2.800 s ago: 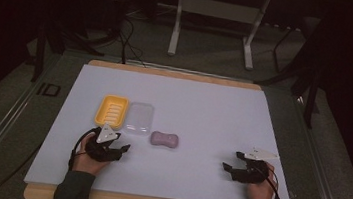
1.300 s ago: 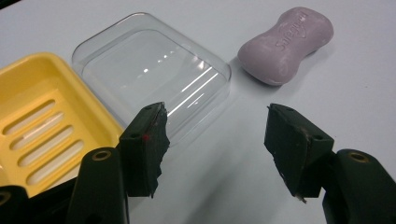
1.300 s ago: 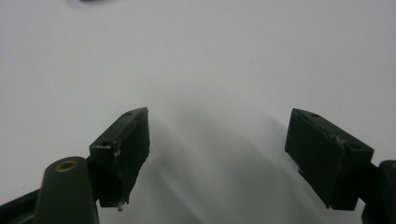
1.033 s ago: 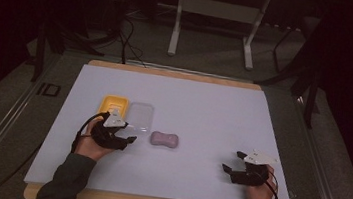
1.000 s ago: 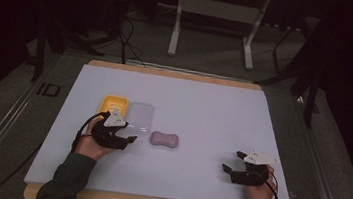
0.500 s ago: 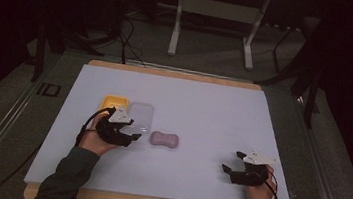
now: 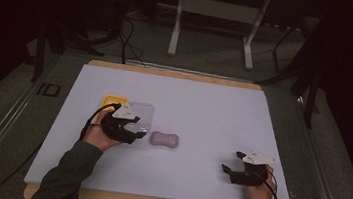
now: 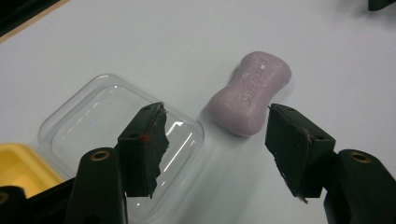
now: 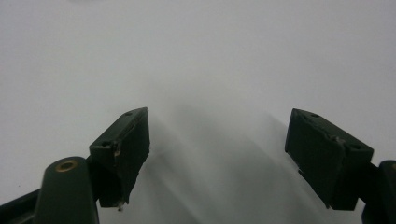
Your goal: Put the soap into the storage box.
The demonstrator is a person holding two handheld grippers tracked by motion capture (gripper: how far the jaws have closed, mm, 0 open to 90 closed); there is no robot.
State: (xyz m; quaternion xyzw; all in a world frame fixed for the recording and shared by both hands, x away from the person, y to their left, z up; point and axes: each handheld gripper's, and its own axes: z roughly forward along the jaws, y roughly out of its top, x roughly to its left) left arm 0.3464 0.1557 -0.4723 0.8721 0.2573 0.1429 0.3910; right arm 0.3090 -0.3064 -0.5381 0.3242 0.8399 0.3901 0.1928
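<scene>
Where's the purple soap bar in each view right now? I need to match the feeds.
High view: soap bar lies centre-left on the white mat, just right of the left gripper.
Left gripper view: soap bar upper centre, beyond the open jaws.
Right gripper view: not in it.
Shared landmark: clear lid.

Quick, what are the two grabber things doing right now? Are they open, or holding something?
Left gripper: open, holding nothing, fingers apart just short of the purple soap.
Right gripper: open, holding nothing, over the bare white table.
</scene>
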